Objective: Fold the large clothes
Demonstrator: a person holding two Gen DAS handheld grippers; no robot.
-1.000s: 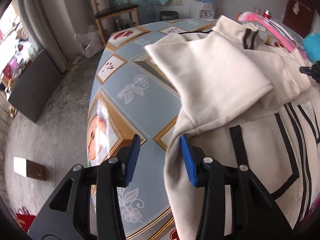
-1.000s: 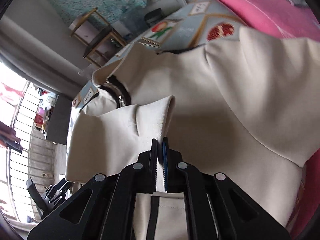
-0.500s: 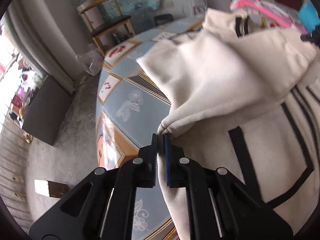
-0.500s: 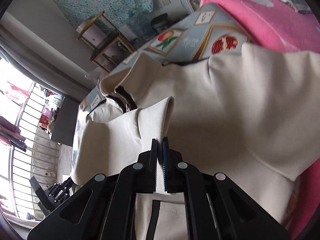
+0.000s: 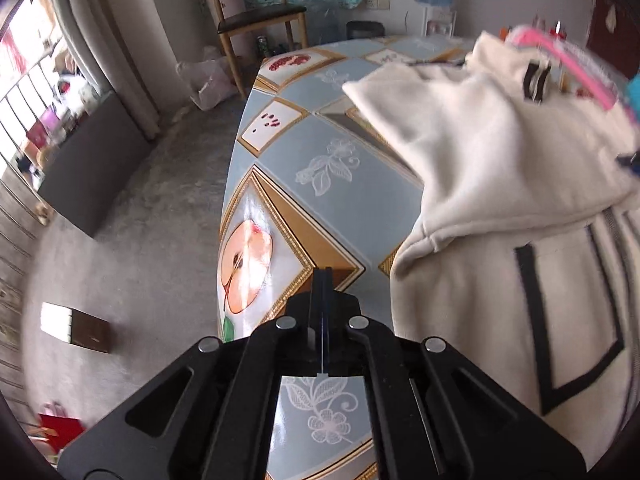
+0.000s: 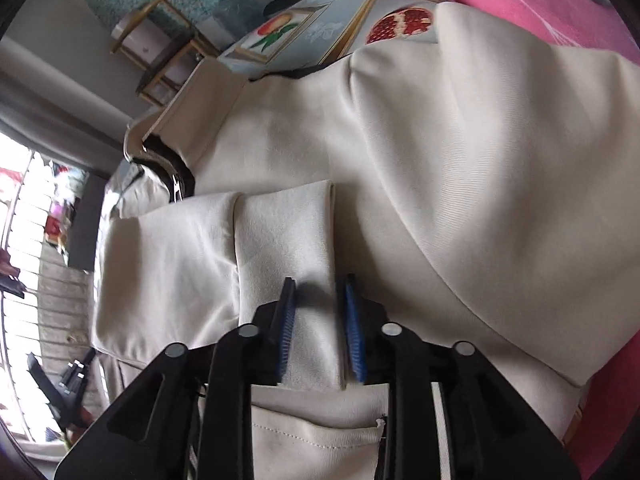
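Jacket (image 5: 500, 168) on table (image 5: 320, 168); chair (image 5: 256, 12) behind table.

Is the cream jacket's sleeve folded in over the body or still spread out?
Folded in: the sleeve lies flat across the jacket body, cuff between the right gripper's opening jaws.

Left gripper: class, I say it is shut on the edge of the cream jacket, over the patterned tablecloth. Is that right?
Not quite. The left gripper is shut, but on nothing: the cream jacket lies apart, to its right, and only the patterned tablecloth shows beyond its tips. The left wrist view shows this.
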